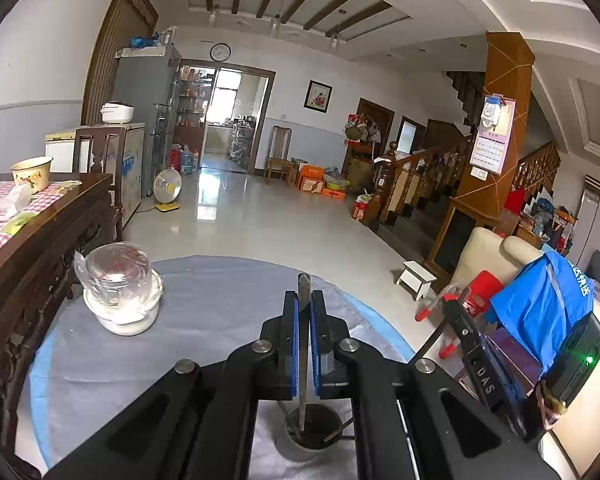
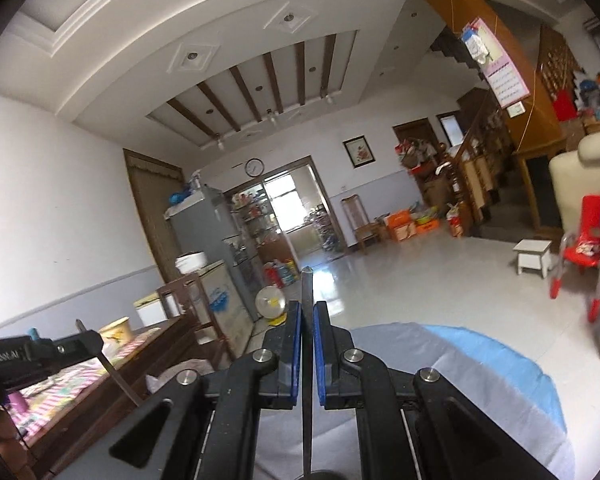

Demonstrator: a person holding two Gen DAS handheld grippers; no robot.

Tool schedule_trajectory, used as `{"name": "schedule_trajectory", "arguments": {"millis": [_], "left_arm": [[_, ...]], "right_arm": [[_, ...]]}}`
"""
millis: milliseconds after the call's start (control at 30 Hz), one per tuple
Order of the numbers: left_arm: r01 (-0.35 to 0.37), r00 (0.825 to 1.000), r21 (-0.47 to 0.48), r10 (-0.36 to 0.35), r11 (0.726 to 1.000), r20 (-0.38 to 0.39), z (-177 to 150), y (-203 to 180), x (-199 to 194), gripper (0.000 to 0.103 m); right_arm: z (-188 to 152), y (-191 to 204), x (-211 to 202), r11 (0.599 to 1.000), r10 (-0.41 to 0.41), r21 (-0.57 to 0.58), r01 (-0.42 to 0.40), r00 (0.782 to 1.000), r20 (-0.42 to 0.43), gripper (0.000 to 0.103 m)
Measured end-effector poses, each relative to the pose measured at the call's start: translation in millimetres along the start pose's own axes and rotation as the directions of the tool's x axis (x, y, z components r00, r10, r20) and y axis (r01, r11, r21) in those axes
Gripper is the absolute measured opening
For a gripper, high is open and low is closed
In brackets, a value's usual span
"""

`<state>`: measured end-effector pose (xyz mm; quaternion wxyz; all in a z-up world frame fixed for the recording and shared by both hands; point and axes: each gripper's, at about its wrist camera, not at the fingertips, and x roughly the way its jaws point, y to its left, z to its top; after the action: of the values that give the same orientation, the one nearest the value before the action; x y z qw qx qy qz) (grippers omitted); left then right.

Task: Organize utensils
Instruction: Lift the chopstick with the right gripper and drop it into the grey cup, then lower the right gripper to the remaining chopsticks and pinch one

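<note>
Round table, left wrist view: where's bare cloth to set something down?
Bare: the grey cloth between the wrapped jar stack and the left gripper, and its far edge. Crowded: the utensil cup under the gripper; right gripper at the right rim.

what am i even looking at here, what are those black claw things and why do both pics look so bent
Each picture comes from a wide-angle camera mounted on a hand-held gripper, looking forward along its two fingers, which is why the room bends. A person holds one gripper in each hand. The left gripper is shut on a thin metal utensil whose lower end hangs over a dark cup. The right gripper is shut on another thin utensil. Below lies a round table under a grey cloth, with a clear wrapped jar on a white bowl.
</note>
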<state>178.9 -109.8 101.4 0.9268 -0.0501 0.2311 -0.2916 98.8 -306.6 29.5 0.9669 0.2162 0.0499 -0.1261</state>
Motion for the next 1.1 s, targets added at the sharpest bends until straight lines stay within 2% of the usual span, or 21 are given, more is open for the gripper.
{"name": "schedule_trajectory", "arguments": {"millis": [100,233,467,600,633,700,733,767,833,867,900,933,967,1100], "left_arm": [[-0.006,1.000,-0.009,0.006,1.000,-0.021,-10.7,-2.2,20.8,0.006],[-0.007,0.995,-0.018,0.005,1.000,-0.100,-29.1,-1.5,46.8,0.006],[-0.006,0.968,-0.010,0.003,1.000,-0.250,-52.3,1.2,72.2,0.006],[0.001,0.957,-0.006,-0.002,1.000,-0.291,-62.1,3.0,67.2,0.007],[0.003,0.956,-0.012,-0.007,1.000,-0.295,-63.3,5.4,64.4,0.009],[0.005,0.957,-0.024,-0.011,1.000,-0.289,-65.2,11.8,55.2,0.020],[0.000,0.959,-0.025,-0.007,1.000,-0.283,-65.9,14.7,51.0,0.032],[-0.010,0.962,-0.027,0.002,1.000,-0.272,-66.9,19.1,45.0,0.039],[-0.026,0.966,-0.032,0.016,0.999,-0.259,-72.1,27.7,32.8,0.039],[-0.030,0.966,-0.035,0.020,0.999,-0.259,-73.4,31.6,28.7,0.039],[-0.037,0.966,-0.038,0.026,0.999,-0.259,-74.7,35.5,24.3,0.039],[-0.050,0.965,-0.039,0.038,0.998,-0.260,-78.8,39.6,19.5,0.039],[-0.065,0.964,-0.040,0.053,0.997,-0.260,-82.3,43.4,15.4,0.039],[-0.117,0.953,-0.083,0.088,0.990,-0.290,-104.2,66.5,3.0,0.040]], "right_arm": [[-11.7,-0.3,10.2,1.000,-0.021,-0.018,0.021,0.999,-0.028,0.007],[-22.7,-5.2,17.9,1.000,-0.022,-0.016,0.021,0.996,-0.085,0.007],[-28.2,-23.5,15.3,0.999,0.005,0.033,0.001,0.984,-0.180,0.008],[-27.6,-37.5,10.6,0.998,0.018,0.070,-0.003,0.974,-0.227,0.008],[-26.6,-40.8,7.5,0.997,0.021,0.081,-0.002,0.973,-0.232,0.009],[-23.6,-44.6,0.0,0.994,0.032,0.110,-0.008,0.975,-0.221,0.009],[-21.0,-48.1,-6.3,0.992,0.039,0.125,-0.012,0.977,-0.212,0.010],[-19.8,-51.2,-12.1,0.990,0.045,0.137,-0.018,0.978,-0.203,0.012],[-17.1,-54.1,-21.7,0.988,0.052,0.153,-0.023,0.982,-0.184,0.020],[-16.0,-57.8,-31.5,0.986,0.056,0.166,-0.028,0.985,-0.164,0.033],[-14.4,-59.6,-38.0,0.984,0.056,0.177,-0.029,0.987,-0.151,0.053],[-13.2,-61.6,-46.0,0.982,0.056,0.189,-0.030,0.990,-0.131,0.065],[-12.8,-62.4,-54.9,0.980,0.051,0.197,-0.029,0.993,-0.104,0.069],[-18.1,-62.2,-86.1,0.985,0.065,0.164,-0.056,0.997,-0.051,0.067]]}}
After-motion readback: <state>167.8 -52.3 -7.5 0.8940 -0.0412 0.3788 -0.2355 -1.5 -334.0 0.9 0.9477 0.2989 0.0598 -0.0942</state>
